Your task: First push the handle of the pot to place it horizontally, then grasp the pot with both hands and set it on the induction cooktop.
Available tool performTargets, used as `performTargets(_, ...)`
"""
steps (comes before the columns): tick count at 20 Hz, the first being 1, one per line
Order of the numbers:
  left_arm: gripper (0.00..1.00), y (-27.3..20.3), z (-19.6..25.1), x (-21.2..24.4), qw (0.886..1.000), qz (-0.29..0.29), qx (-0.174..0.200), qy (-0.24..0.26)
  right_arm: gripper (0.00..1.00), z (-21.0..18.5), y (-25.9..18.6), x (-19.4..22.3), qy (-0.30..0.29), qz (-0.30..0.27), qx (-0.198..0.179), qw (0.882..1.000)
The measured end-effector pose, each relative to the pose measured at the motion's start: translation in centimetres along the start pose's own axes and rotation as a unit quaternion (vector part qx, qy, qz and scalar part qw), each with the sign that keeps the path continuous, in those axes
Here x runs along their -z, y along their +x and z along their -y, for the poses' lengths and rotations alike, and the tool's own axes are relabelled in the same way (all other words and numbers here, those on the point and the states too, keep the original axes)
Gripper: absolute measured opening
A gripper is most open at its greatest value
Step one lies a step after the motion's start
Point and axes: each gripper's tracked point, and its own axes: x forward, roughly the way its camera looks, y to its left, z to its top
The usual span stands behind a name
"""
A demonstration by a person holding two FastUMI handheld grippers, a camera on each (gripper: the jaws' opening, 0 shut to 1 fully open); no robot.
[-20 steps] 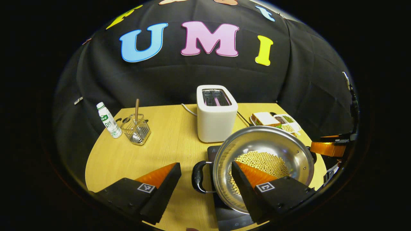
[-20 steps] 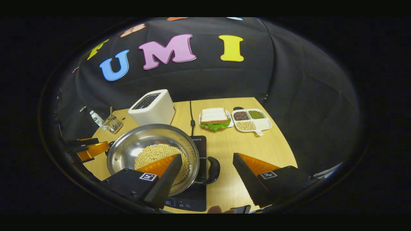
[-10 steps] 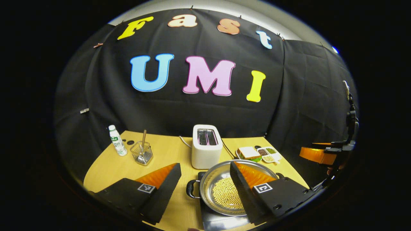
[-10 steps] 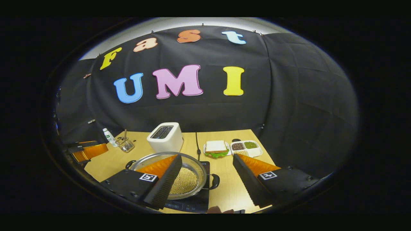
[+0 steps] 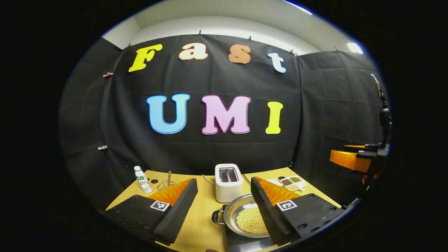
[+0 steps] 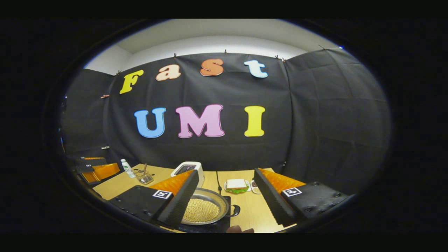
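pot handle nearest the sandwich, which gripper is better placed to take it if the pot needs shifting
Right, probably. The right gripper is open and that handle sits in the gap ahead of its fingers; the left gripper faces the pot's opposite handle.

No readable text stands on the things here. The bottle (image 5: 142, 179), left of the toaster (image 5: 228, 182), carries a green-and-white label too small to read. Each gripper finger bears a square black-and-white marker (image 5: 159, 205), a pattern without letters.
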Motion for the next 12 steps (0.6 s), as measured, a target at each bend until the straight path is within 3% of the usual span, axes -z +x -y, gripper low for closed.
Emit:
performTargets(5, 0.93, -2.0, 0.0, -1.2, 1.000, 0.026, -0.012, -0.001, 0.98, 0.9, -2.0, -0.9, -0.016, 0.034, 0.024, 0.999)
performTargets(12, 0.95, -2.1, 0.3, -0.3, 1.000, 0.010, -0.009, -0.010, 0.98, 1.4, -1.6, 0.4, -0.008, 0.013, 0.027, 1.000)
